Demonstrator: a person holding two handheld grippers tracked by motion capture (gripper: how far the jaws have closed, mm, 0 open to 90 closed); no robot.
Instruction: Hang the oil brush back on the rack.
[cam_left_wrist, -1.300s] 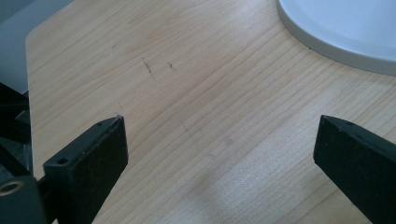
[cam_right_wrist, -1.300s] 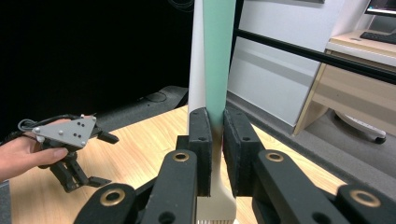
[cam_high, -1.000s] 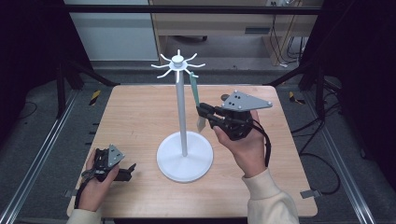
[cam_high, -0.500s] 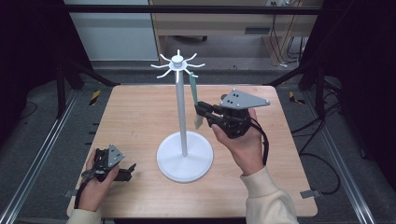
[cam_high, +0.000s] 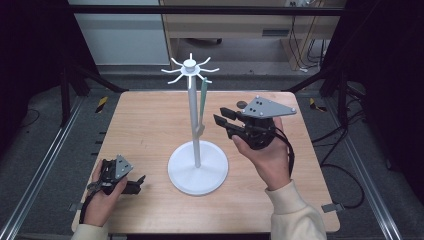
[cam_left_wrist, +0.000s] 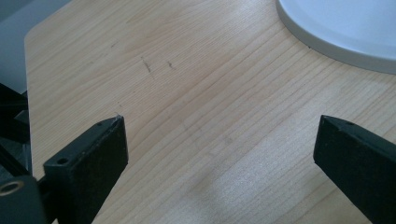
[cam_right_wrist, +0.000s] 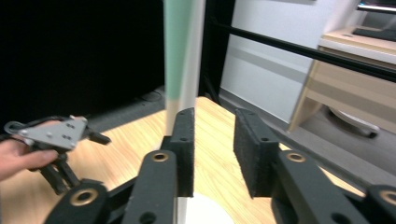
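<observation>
The right gripper (cam_high: 220, 116) is held up off the bench toward its right edge, and its jaws have just been opening: they now stand a modest way apart with nothing between them. Just ahead of it hangs the green strip (cam_high: 202, 102), dangling from one of the small arms at the top of the white stand (cam_high: 193, 112) and lying close against the pole; from the right gripper view the green strip (cam_right_wrist: 176, 46) and the pole rise just behind and to the side of the pads, apart from them. To my eye the strip has been let go onto its hook, and the job now is to draw the gripper straight back, away from the pole and level, without lifting or swinging sideways, so that a pad does not catch the strip's lower end and flick it off. Keeping the jaws parted until they are well clear looks wise. The stand's round base (cam_high: 198, 170) sits near the middle of the bench and could shift if bumped. The left gripper (cam_high: 141, 179) rests on the bench by the near left corner, jaws wide and empty (cam_left_wrist: 219, 144).
</observation>
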